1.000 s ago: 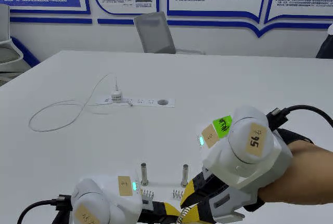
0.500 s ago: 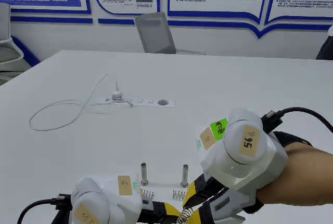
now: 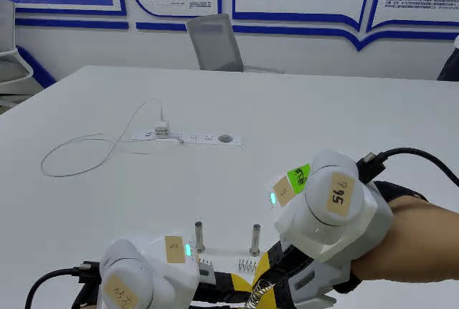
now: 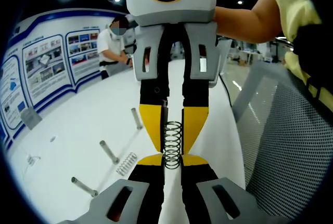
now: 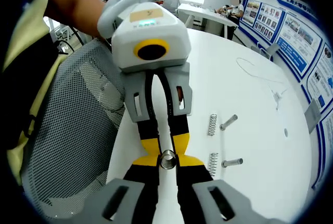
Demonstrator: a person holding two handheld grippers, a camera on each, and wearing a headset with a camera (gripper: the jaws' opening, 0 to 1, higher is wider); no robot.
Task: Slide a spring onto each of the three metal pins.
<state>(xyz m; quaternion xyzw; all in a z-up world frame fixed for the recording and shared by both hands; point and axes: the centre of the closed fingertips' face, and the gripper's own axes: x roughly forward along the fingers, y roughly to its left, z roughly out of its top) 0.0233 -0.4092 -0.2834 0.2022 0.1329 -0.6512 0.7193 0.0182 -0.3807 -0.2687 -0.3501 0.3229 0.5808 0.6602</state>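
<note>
A small steel spring (image 4: 172, 143) hangs between the two grippers, which meet tip to tip. My left gripper (image 4: 172, 160) pinches its near end with yellow-tipped jaws. My right gripper (image 5: 167, 160) is shut on the other end and sees the coil (image 5: 167, 159) end-on. In the head view the spring (image 3: 254, 297) sits low, at the table's near edge. Three metal pins stand upright on the white table: (image 4: 136, 118), (image 4: 109, 151), (image 4: 83, 186). Two of these pins (image 3: 199, 236), (image 3: 255, 238) stand just beyond the grippers, each with a loose spring (image 3: 204, 262), (image 3: 247, 266) lying in front of it.
A white power strip (image 3: 190, 139) with a looping cable (image 3: 79, 153) lies mid-table. A grey chair (image 3: 215, 44) stands at the far edge. A mesh chair back (image 4: 291, 146) is close beside the table's near edge. A person (image 4: 112, 47) stands in the background.
The right gripper has sunk slightly and drawn closer to the left one, with the spring still between them. Pins and loose springs have not moved.
</note>
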